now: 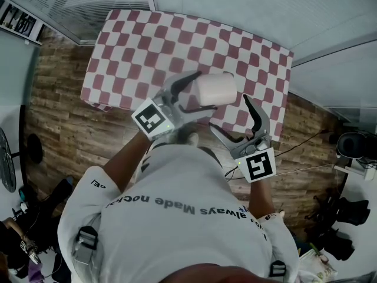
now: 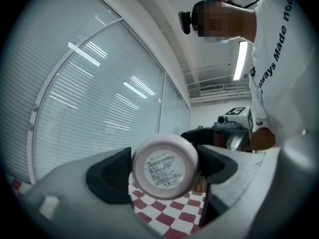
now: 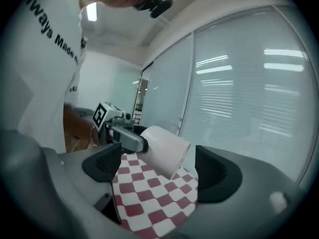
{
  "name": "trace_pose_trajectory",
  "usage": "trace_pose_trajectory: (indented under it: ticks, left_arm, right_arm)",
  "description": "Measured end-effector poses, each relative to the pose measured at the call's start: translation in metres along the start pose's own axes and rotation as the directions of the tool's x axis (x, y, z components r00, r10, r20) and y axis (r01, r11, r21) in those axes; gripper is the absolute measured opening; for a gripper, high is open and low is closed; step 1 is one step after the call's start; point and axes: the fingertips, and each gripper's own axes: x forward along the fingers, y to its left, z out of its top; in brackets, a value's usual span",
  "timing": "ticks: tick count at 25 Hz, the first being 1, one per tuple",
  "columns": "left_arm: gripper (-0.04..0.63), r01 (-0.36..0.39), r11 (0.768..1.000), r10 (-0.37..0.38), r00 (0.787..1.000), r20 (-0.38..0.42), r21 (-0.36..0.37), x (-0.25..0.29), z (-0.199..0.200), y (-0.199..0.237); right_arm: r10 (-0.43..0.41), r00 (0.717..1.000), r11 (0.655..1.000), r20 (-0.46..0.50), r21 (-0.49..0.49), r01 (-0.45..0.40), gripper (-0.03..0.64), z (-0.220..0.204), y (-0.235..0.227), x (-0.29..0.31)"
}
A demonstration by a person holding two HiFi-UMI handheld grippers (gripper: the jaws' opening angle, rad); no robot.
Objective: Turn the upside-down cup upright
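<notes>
One checkered table [image 1: 147, 40], wood floor [image 1: 59, 117]

A red-and-white checkered tabletop [image 1: 135, 46] is lying beneath the left claw [image 1: 197, 92], with brown wood-plank floor [image 1: 56, 117] spreading out to the claw's left. White slatted window blinds [image 2: 89, 93] are glowing beyond it, and a long ceiling strip light [image 2: 242, 59] is shining above.

Left tongs [image 1: 204, 91] grip the cup [image 1: 220, 89] over checkered table [image 1: 147, 34]; right tongs [image 1: 230, 112] gape.
</notes>
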Motion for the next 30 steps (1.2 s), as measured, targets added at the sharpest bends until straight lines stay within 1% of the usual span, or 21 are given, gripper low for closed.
trace_pose_trajectory:
  ticks: [2, 3, 4, 6, 7, 9, 13, 15, 21, 23, 24, 25, 30]
  left_arm:
    - [0.417, 0.001, 1.0, -0.001, 1.0, 0.005, -0.003, 0.0, 0.001, -0.001]
    - [0.417, 0.002, 1.0, -0.002, 1.0, 0.007, -0.002, 0.001, 0.001, -0.001]
    - [0.417, 0.003, 1.0, -0.003, 1.0, 0.007, 0.0, 0.002, 0.002, -0.002]
    - [0.417, 0.007, 1.0, -0.007, 1.0, 0.005, 0.005, 0.003, 0.002, -0.004]
    - [0.417, 0.009, 1.0, -0.009, 1.0, 0.003, 0.006, 0.003, 0.002, -0.004]
    - [0.417, 0.01, 1.0, -0.01, 1.0, 0.001, 0.006, 0.003, 0.003, -0.005]
    - [0.417, 0.011, 1.0, -0.011, 1.0, -0.001, 0.001, 0.002, 0.002, -0.007]
    - [0.417, 0.01, 1.0, -0.01, 1.0, -0.002, -0.001, 0.002, 0.001, -0.009]
    - [0.417, 0.017, 1.0, -0.017, 1.0, 0.0, -0.012, 0.002, 0.002, -0.011]
    - [0.417, 0.023, 1.0, -0.023, 1.0, 0.0, -0.014, 0.002, 0.002, -0.013]
    - [0.417, 0.024, 1.0, -0.024, 1.0, 0.0, -0.016, 0.002, 0.002, -0.014]
    - [0.417, 0.023, 1.0, -0.023, 1.0, 0.0, -0.019, 0.002, 0.002, -0.014]
    - [0.417, 0.025, 1.0, -0.025, 1.0, -0.002, -0.013, 0.001, 0.002, -0.014]
  right_arm:
    - [-0.017, 0.993, 0.986, -0.119, -0.166, -0.003, 0.469, -0.007, 0.001, 0.001]
    - [-0.039, 0.988, 0.97, -0.147, -0.242, 0.002, 0.469, -0.008, 0.0, 0.003]
    - [-0.064, 0.985, 0.948, -0.163, -0.319, 0.009, 0.469, -0.008, -0.002, 0.005]
    - [-0.114, 0.973, 0.891, -0.201, -0.455, 0.01, 0.469, -0.012, -0.008, 0.008]
    - [-0.134, 0.966, 0.864, -0.223, -0.504, 0.003, 0.471, -0.015, -0.01, 0.01]
    - [-0.16, 0.952, 0.825, -0.259, -0.565, -0.015, 0.471, -0.02, -0.014, 0.014]
    - [-0.188, 0.936, 0.768, -0.297, -0.638, -0.048, 0.471, -0.027, -0.015, 0.024]
    - [-0.192, 0.933, 0.75, -0.305, -0.658, -0.061, 0.471, -0.03, -0.014, 0.029]
    - [-0.211, 0.924, 0.727, -0.318, -0.684, -0.069, 0.469, -0.039, -0.015, 0.042]
    - [-0.221, 0.923, 0.718, -0.315, -0.693, -0.064, 0.451, -0.04, -0.016, 0.044]
    - [-0.223, 0.923, 0.718, -0.314, -0.693, -0.062, 0.428, -0.04, -0.015, 0.045]
    - [-0.223, 0.923, 0.721, -0.314, -0.69, -0.061, 0.422, -0.041, -0.014, 0.045]
    - [-0.214, 0.927, 0.762, -0.309, -0.646, -0.04, 0.417, -0.043, -0.012, 0.046]
